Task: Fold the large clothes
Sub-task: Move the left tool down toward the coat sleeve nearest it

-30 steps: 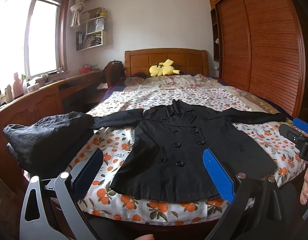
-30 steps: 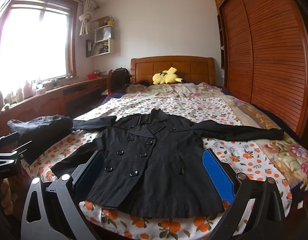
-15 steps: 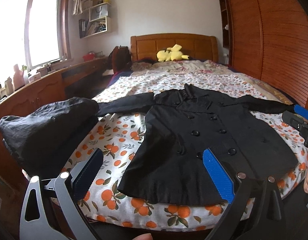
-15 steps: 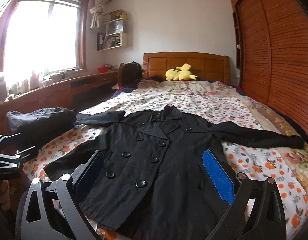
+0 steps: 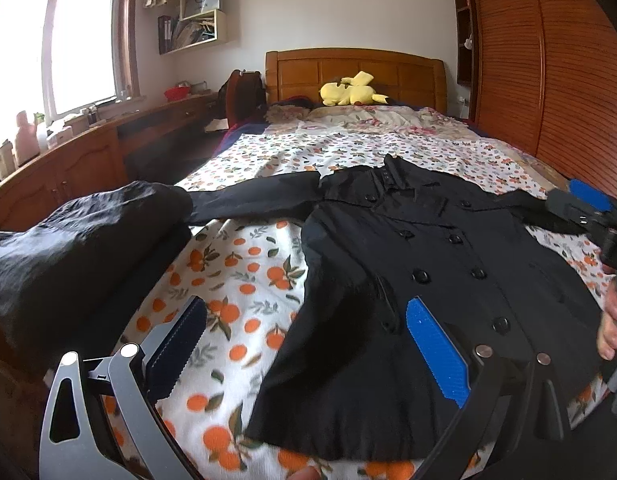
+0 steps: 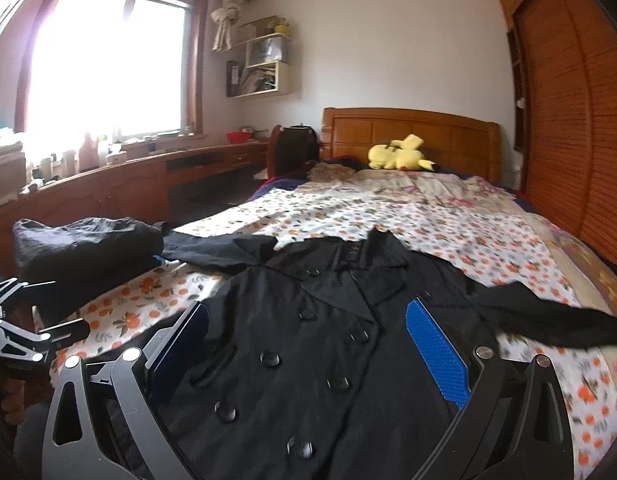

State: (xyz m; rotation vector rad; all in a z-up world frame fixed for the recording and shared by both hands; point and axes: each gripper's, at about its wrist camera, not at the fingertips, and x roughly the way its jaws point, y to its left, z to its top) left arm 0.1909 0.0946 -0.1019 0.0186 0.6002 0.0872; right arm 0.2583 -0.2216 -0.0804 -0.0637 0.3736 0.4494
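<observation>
A black double-breasted coat [image 5: 428,264] lies flat, front up, on the bed, sleeves spread to both sides; it fills the lower right wrist view [image 6: 328,340]. My left gripper [image 5: 304,344] is open and empty, low over the coat's left hem edge. My right gripper [image 6: 304,344] is open and empty, low over the coat's buttoned front. The right gripper also shows at the right edge of the left wrist view [image 5: 588,208]; the left gripper shows at the left edge of the right wrist view [image 6: 16,320].
A folded dark garment pile [image 5: 68,248] sits at the bed's left corner. The orange-print bedsheet [image 5: 244,264] covers the bed. A yellow plush toy [image 5: 350,90] lies by the headboard. A wooden desk [image 6: 128,188] runs along the left; a slatted wardrobe [image 5: 548,60] stands on the right.
Both grippers have moved forward and down toward the coat, which now looks larger. Both stay open. The coat has not moved.
</observation>
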